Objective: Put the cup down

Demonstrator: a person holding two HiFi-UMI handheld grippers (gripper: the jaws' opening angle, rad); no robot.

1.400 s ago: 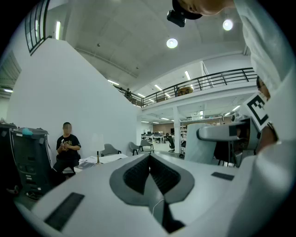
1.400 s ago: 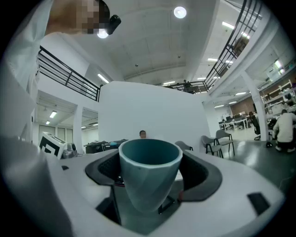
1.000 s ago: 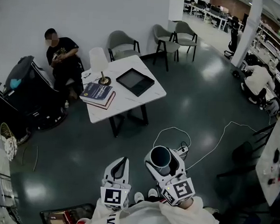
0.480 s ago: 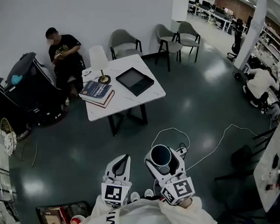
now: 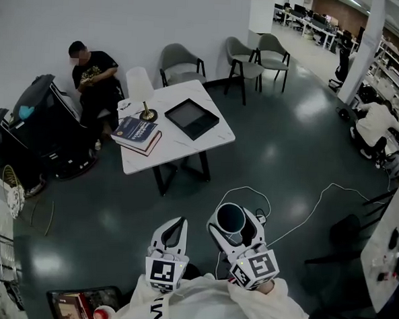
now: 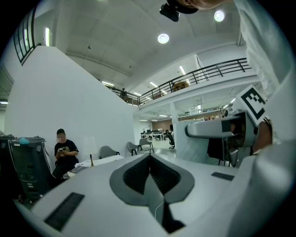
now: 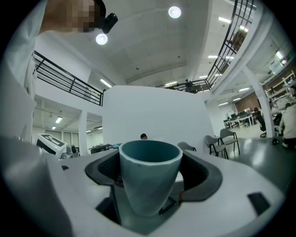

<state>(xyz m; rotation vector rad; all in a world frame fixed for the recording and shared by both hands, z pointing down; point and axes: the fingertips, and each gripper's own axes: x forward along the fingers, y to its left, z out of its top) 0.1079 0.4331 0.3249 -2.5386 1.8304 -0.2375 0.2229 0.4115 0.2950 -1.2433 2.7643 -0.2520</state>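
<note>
While R tool (image 5: 231, 223) pinches 1 teal cup (image 7: 149, 178), L tool (image 6: 150, 160) pressed together, 2 tools total.

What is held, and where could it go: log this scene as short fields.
right gripper: shut on the teal cup, cup upright
left gripper: shut, nothing between the jaws
cup location: in the air over the dark floor, apart from the white table
on the table: stacked books, black tray, lamp
task state: cup not yet put down
</note>
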